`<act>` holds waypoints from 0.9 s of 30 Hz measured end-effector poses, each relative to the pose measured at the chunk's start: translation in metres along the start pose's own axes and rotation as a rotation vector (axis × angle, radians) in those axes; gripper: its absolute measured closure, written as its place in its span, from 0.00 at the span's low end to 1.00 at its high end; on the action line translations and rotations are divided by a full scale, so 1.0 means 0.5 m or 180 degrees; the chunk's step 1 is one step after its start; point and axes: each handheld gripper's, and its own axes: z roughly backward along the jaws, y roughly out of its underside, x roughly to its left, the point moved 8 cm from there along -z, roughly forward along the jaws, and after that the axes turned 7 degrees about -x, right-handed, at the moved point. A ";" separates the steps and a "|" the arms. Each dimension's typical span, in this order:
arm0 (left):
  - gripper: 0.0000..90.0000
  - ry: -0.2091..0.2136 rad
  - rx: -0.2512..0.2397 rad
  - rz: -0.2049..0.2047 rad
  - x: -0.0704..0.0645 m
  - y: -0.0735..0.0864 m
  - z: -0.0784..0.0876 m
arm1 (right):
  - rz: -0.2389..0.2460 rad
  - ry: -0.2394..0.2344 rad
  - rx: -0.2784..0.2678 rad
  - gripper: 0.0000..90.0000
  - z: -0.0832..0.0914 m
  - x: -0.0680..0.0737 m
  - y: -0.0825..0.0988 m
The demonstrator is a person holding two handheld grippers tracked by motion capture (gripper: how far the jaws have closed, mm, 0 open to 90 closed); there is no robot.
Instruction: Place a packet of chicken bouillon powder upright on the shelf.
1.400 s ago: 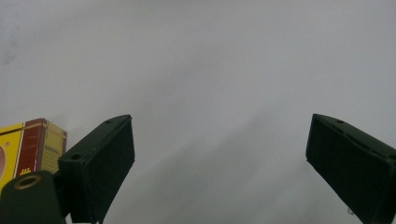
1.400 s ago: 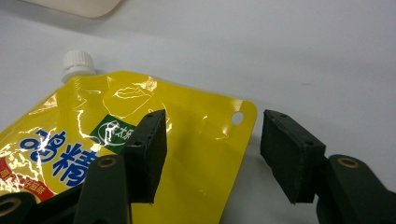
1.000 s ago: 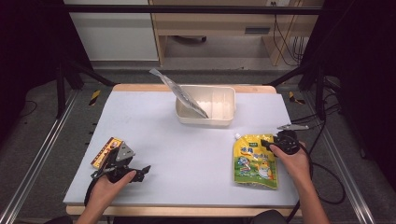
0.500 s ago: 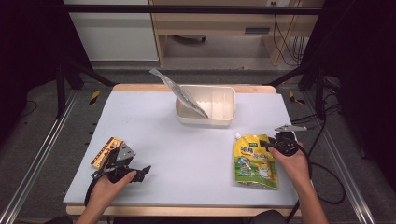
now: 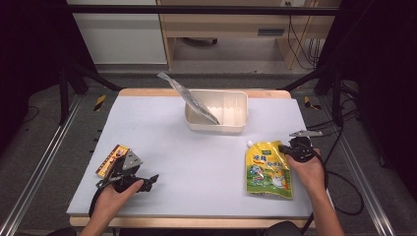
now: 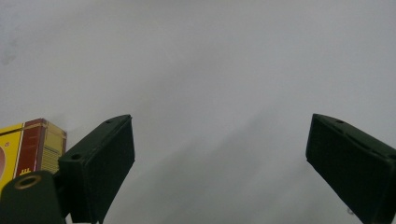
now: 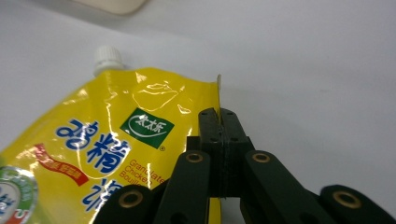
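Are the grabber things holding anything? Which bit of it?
The right gripper has just closed its jaws on the top right edge of the yellow pouch, away from its white cap. The left gripper is open and holds nothing.

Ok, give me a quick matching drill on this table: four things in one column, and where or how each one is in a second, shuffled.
Things:
1. yellow spouted pouch
2. silver packet
3. cream tub
4. small yellow and red box

Places or states:
A. beside the open left gripper
B. leaning over the tub's rim
C. edge pinched by the shut right gripper
D. at the far middle of the table

Pairs: 1-C, 2-B, 3-D, 4-A
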 end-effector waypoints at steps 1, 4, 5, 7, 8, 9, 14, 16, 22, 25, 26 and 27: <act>0.09 0.0002 0.0001 -0.0001 0.000 0.000 0.000 | 0.0006 0.0007 -0.0034 1.00 0.004 0.003 -0.006; 0.09 0.0004 0.0002 -0.0006 -0.001 0.000 0.000 | 0.0041 0.0004 -0.0118 1.00 0.018 0.017 -0.025; 0.09 0.0002 0.0000 -0.0005 -0.001 0.000 0.000 | 0.0066 -0.0009 -0.0157 1.00 0.020 0.019 -0.031; 0.09 -0.0002 -0.0003 -0.0002 0.000 0.000 0.001 | 0.0059 -0.0055 -0.0239 1.00 0.029 0.033 -0.049; 0.09 -0.0004 -0.0002 -0.0002 0.000 0.000 0.001 | 0.0090 -0.0065 -0.0278 1.00 0.032 0.039 -0.058; 0.09 -0.0006 -0.0004 0.0001 0.001 0.000 0.001 | 0.0100 -0.0080 -0.0294 1.00 0.035 0.044 -0.064; 0.09 -0.0004 -0.0004 -0.0003 0.001 -0.001 0.001 | 0.0238 -0.0155 -0.0440 1.00 0.052 0.081 -0.107; 0.09 -0.0004 -0.0007 -0.0002 0.001 -0.001 0.001 | 0.0281 -0.0179 -0.0479 1.00 0.058 0.092 -0.120; 0.09 -0.0008 -0.0011 -0.0004 0.002 -0.001 0.003 | 0.0391 -0.0262 -0.0595 1.00 0.070 0.125 -0.154; 0.09 -0.0007 -0.0010 -0.0005 0.002 -0.001 0.002 | 0.0424 -0.0305 -0.0635 1.00 0.074 0.141 -0.166; 0.09 -0.0009 -0.0018 0.0004 0.002 -0.002 0.002 | 0.0427 -0.0313 -0.0640 1.00 0.075 0.145 -0.169; 0.09 -0.0010 -0.0022 0.0009 0.001 -0.002 0.002 | 0.0451 -0.0337 -0.0658 1.00 0.077 0.151 -0.174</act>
